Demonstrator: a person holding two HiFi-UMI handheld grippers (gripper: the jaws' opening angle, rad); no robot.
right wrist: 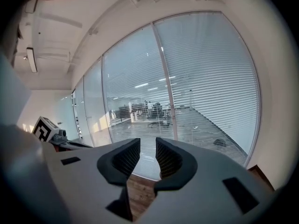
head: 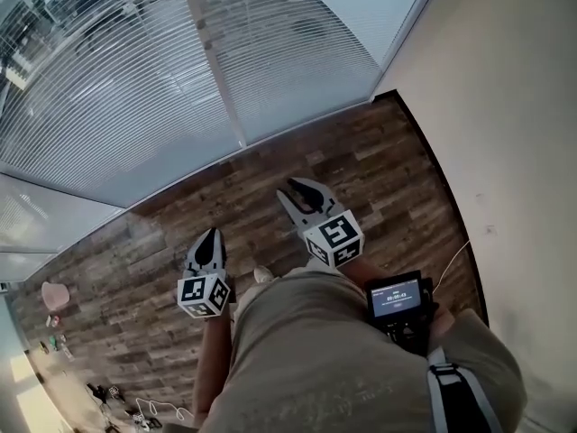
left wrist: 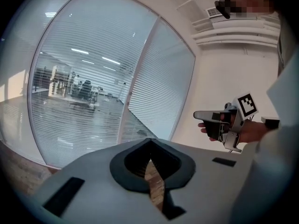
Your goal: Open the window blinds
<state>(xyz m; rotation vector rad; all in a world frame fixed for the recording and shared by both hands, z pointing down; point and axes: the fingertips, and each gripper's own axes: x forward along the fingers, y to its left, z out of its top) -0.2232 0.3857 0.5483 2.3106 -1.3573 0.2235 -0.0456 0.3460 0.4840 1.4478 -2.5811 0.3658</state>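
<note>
Slatted blinds (head: 135,79), wood floor (head: 361,179), white wall (head: 514,106)

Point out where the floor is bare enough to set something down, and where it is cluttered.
Bare: the wood floor between the blinds and the plain wall. Crowded: the head view's lower left corner, with a pink object, small items and cables.

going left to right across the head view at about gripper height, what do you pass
pink object → left gripper → right gripper → small device with a lit screen → white wall
</note>
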